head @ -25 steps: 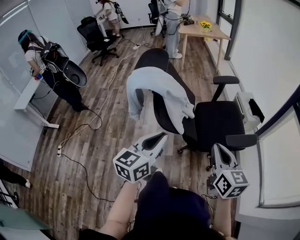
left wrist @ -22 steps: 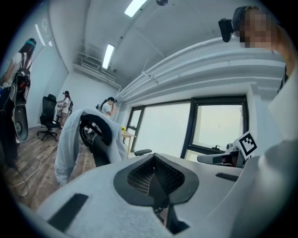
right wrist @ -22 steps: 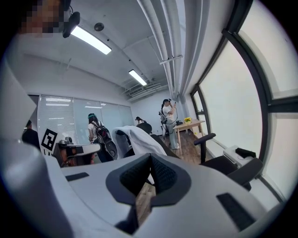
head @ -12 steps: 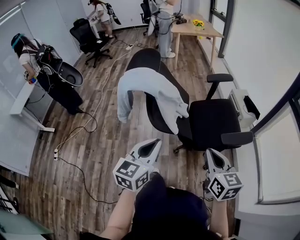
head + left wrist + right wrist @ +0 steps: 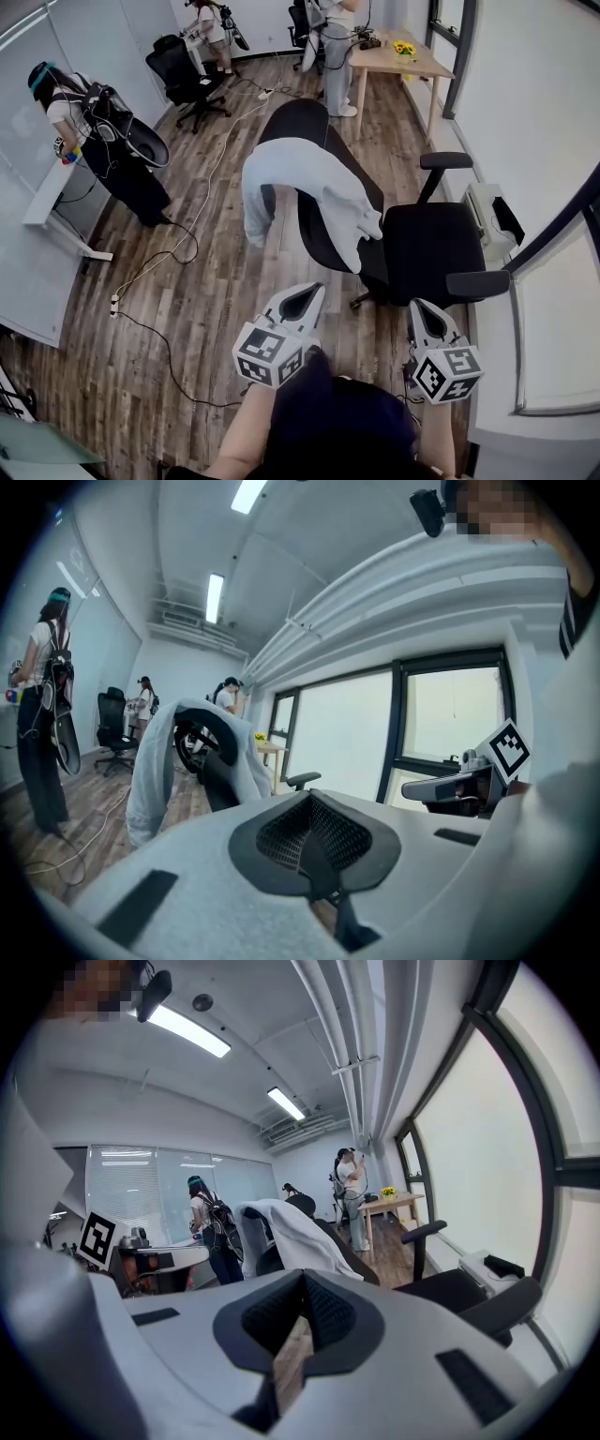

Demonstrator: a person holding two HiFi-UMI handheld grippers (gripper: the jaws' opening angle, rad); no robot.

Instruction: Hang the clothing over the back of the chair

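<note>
A light grey hoodie (image 5: pixel 314 183) lies draped over the back of a black office chair (image 5: pixel 431 239), sleeves hanging down both sides. It shows again as the hoodie (image 5: pixel 150 761) in the left gripper view and as the hoodie (image 5: pixel 298 1232) in the right gripper view. My left gripper (image 5: pixel 305 300) is held near my body, short of the chair, jaws shut with nothing in them. My right gripper (image 5: pixel 424 317) is beside it, below the chair seat in the picture, jaws together and empty. Neither touches the hoodie or the chair.
A person with a backpack (image 5: pixel 98 131) stands by a white desk (image 5: pixel 52 192) at left. Cables (image 5: pixel 173 267) trail over the wood floor. A second black chair (image 5: pixel 183 75), a wooden table with yellow flowers (image 5: pixel 398 58) and more people are at the back. A white device (image 5: pixel 489 214) sits by the window.
The hoodie stays draped over the chair back. Both grippers stay close to my body with hardly any shift; the head view has moved slightly.
</note>
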